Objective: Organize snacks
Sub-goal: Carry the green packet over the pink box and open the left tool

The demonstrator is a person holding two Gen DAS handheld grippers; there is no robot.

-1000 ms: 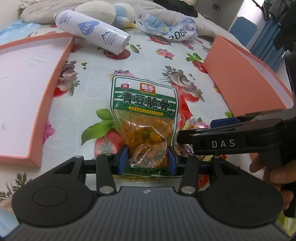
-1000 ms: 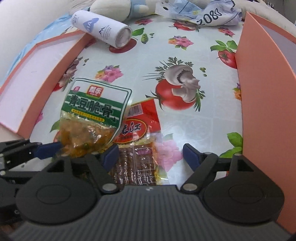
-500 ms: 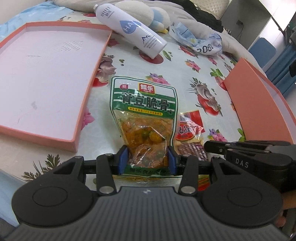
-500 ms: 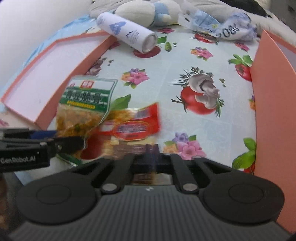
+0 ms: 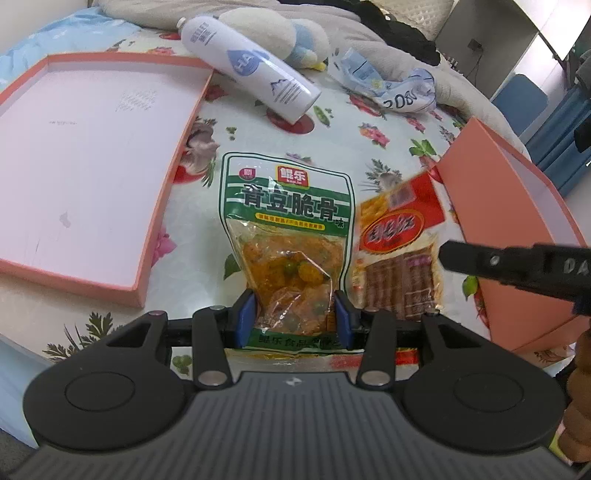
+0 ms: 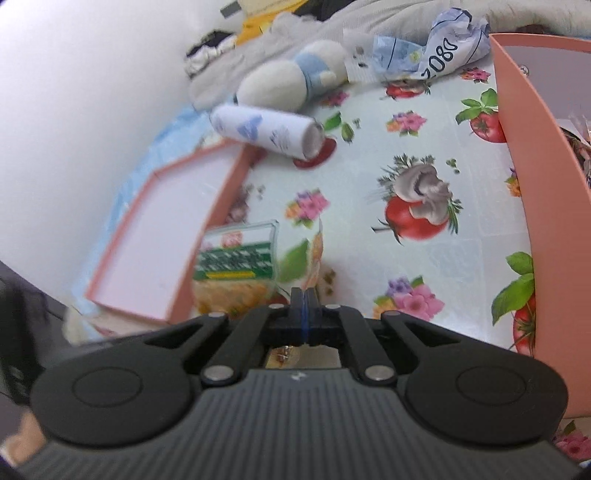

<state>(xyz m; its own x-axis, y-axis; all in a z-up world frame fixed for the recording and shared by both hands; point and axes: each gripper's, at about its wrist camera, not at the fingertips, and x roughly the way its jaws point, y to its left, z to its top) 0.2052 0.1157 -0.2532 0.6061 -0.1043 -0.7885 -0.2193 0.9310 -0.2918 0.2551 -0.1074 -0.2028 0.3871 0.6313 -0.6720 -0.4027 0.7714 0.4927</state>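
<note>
Both grippers are holding snack packets above the flowered tablecloth (image 5: 258,147). Left gripper (image 5: 293,320) is clamping its blue pads (image 5: 244,320) on the bottom edge of the green packet (image 5: 286,221), which is standing up from the jaws with its printed top pointing away. Right gripper (image 6: 304,310) is pinching its pads tight together on the red packet (image 5: 400,243); in the left view that packet is hanging beside the green one, blurred, and in the right view only a thin edge of it is showing above the closed tips.

A shallow pink lid (image 5: 92,166) is lying open on the left side of the table, and a deeper pink box (image 5: 517,229) is sitting on the right, just beside the red packet. A white spray can (image 5: 251,70) is lying on its side further back, near a plush toy (image 5: 269,33) and a crumpled wrapper (image 5: 391,92).

My guess is that the packets are heading for the box. The red one is looking risky: it is caught by a narrow strip of slippery film, so a quick swing could let it slide out or twist. The two packets are also hanging close together and could snag. The green packet is being squeezed across its filling, so pressing harder might crush the pieces inside.
</note>
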